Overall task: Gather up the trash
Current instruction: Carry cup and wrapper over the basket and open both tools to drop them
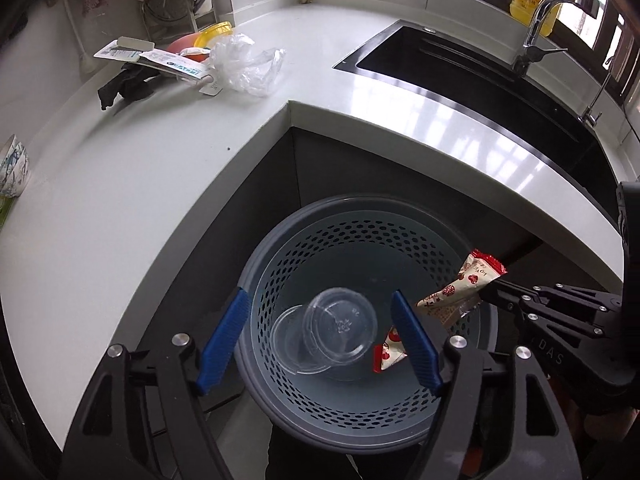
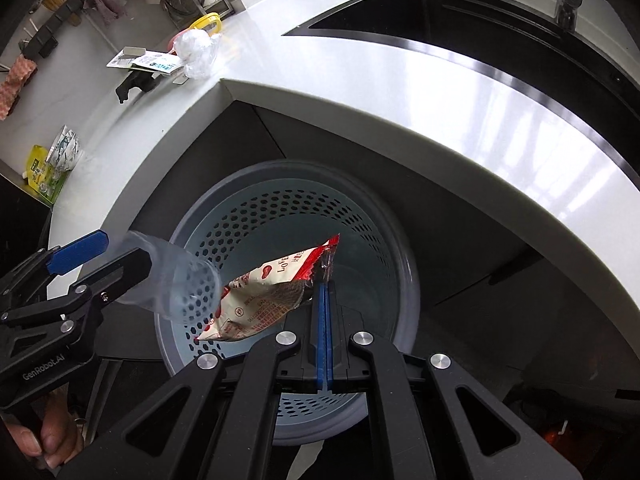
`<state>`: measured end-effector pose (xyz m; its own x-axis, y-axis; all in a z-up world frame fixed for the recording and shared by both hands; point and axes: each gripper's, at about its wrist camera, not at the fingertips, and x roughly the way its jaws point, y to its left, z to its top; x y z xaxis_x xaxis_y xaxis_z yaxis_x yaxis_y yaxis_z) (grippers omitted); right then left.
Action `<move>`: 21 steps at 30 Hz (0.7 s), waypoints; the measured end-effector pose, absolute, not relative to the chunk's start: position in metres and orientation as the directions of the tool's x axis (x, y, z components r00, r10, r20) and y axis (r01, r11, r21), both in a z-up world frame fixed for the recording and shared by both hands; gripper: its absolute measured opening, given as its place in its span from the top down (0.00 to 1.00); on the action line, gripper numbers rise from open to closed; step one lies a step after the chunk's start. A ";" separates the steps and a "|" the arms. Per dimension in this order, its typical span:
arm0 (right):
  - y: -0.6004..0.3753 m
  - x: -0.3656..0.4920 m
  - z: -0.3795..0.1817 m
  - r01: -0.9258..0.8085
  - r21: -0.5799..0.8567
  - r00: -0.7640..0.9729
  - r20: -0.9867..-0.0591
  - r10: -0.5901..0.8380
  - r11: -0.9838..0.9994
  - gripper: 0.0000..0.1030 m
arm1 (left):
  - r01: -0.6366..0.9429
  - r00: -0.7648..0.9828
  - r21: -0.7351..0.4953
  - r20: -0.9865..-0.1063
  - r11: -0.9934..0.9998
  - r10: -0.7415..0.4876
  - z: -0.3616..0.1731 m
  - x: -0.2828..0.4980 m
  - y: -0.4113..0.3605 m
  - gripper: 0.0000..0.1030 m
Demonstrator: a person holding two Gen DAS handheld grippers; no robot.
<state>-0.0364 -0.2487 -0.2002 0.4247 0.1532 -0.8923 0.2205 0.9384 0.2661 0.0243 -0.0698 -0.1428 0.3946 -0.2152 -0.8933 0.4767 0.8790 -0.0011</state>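
A grey perforated trash basket [image 1: 360, 202] [image 2: 280, 168] stands on the floor in the inner corner of the white counter. My left gripper [image 1: 318, 294] [image 2: 126, 248] hangs over it with its blue pads wide apart. A clear plastic cup [image 1: 340, 324] [image 2: 180, 280] sits loose in the gap, touching neither pad, over the basket's mouth. My right gripper [image 2: 324, 284] [image 1: 492, 288] is shut on the end of a red and white snack wrapper [image 2: 272, 284] [image 1: 460, 284], which dangles over the basket. The wrapper's lower end shows past the left gripper's pad.
On the counter [image 1: 160, 184] lie a crumpled clear plastic bag [image 1: 244, 64], card packaging [image 1: 160, 58] and a black cloth [image 1: 124, 84]. A black sink [image 1: 480, 80] with a tap is at the right. A person's hand [image 2: 52, 440] holds the left gripper.
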 end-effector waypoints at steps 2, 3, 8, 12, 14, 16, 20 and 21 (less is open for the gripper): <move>-0.249 -0.036 -0.202 0.216 0.256 0.413 -0.898 0.149 0.942 0.94 | 0.460 0.388 0.001 -0.899 0.888 -0.200 -0.144 0.025 -0.068 0.26; -0.250 -0.035 -0.201 0.217 0.255 0.417 -0.897 0.147 0.942 0.82 | 0.453 0.387 0.000 -0.901 0.891 -0.197 -0.144 0.024 -0.066 0.24; -0.256 -0.041 -0.192 0.222 0.265 0.446 -0.883 0.144 0.938 0.61 | 0.418 0.407 0.012 -0.896 0.908 -0.176 -0.135 0.025 -0.059 0.19; -0.259 -0.046 -0.185 0.213 0.280 0.444 -0.881 0.163 0.936 0.61 | 0.393 0.421 0.007 -0.891 0.919 -0.173 -0.123 0.027 -0.053 0.19; -0.261 -0.050 -0.181 0.214 0.289 0.443 -0.880 0.171 0.933 0.61 | 0.387 0.435 0.009 -0.883 0.922 -0.174 -0.115 0.028 -0.052 0.19; -0.263 -0.052 -0.178 0.211 0.299 0.440 -0.879 0.182 0.931 0.61 | 0.383 0.449 0.010 -0.876 0.924 -0.176 -0.107 0.028 -0.051 0.19; -0.270 -0.055 -0.165 0.205 0.304 0.449 -0.874 0.187 0.930 0.61 | 0.374 0.469 -0.001 -0.863 0.927 -0.190 -0.090 0.030 -0.052 0.17; -0.271 -0.055 -0.160 0.204 0.307 0.458 -0.869 0.187 0.930 0.60 | 0.372 0.475 -0.005 -0.858 0.928 -0.195 -0.086 0.031 -0.052 0.16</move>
<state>-0.0547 -0.2714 -0.1604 0.4575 0.1865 -0.8694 0.2037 0.9298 0.3067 0.0310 -0.0521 -0.0858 0.4751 -0.1947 -0.8581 0.3721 0.9282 -0.0046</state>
